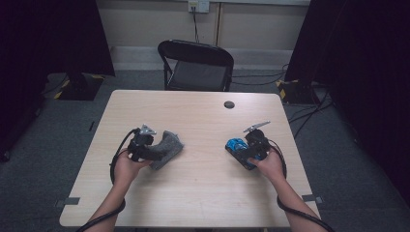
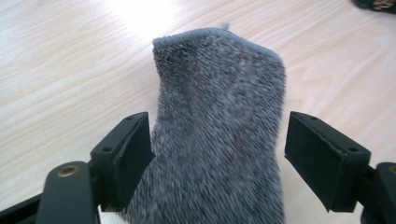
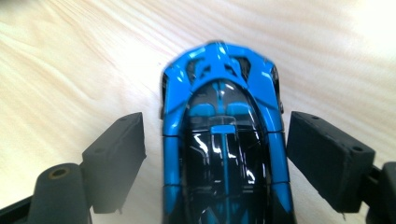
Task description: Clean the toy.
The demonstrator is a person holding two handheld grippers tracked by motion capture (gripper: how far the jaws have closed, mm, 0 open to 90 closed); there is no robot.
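On the tabletop [image 1: 203,125], the left tool [image 1: 155,147] straddles a grey sock [image 2: 219,121] and the right tool [image 1: 240,151] a blue toy car [image 3: 224,140], both with jaws apart, apparently for release or regrasp.

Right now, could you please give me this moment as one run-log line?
left tool: open, astride grey sock | right tool: open, astride blue toy car | both lie on table
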